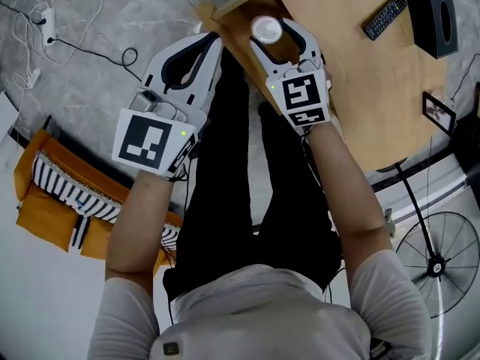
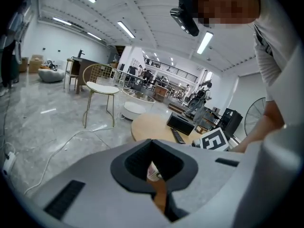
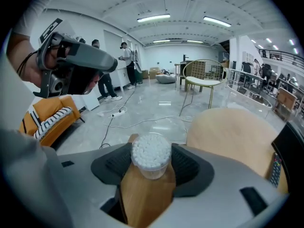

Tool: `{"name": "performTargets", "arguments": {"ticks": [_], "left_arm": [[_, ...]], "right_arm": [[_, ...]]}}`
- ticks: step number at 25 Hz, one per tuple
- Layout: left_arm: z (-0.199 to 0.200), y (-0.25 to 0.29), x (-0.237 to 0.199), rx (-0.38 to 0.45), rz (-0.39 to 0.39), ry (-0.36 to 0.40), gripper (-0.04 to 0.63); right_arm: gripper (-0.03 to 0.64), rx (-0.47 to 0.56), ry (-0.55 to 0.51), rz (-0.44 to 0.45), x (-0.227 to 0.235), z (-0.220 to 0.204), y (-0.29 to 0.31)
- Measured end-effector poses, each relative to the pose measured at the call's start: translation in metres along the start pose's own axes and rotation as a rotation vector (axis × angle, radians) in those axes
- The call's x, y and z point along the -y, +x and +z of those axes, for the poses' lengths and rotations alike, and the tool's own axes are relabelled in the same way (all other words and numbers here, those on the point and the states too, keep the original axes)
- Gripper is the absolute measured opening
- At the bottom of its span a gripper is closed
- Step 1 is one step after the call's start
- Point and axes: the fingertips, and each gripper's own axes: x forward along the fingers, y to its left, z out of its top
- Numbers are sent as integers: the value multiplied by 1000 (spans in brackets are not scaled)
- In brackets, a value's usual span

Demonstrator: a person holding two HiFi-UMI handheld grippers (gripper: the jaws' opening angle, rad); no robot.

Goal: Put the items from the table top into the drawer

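My right hand-held gripper point(image 1: 277, 37) pinches the cotton-swab jar point(image 1: 266, 30) upright at top centre of frame, over the desk point(image 1: 352, 81) edge. My left hand-held gripper point(image 1: 210, 43) is pressed together and empty, just left of the jar.

Wooden table point(image 1: 360, 88): remote point(image 1: 385, 15), black box point(image 1: 431, 13).

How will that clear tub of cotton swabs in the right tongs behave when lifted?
The tub of cotton swabs is probably very light, holding only swabs. Its smooth round wall might slip or twist between the right tongs. I can't see a lid, so tilting could spill swabs.
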Motion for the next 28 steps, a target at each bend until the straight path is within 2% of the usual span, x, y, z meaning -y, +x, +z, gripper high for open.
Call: {"name": "performTargets", "arguments": {"ticks": [7,16,28], "left_arm": [[-13,-8,-23,0,26,-33,9],[-25,-1,-35,-8,24,-50,9],[-31,2,-31,-24,22,-41,9]], "right_arm": [[279,-26,-46,42,-16,-3,31],[281,-94,-56,34,-13,-26,59],[281,-57,-33,32,-13,-24,56]]}}
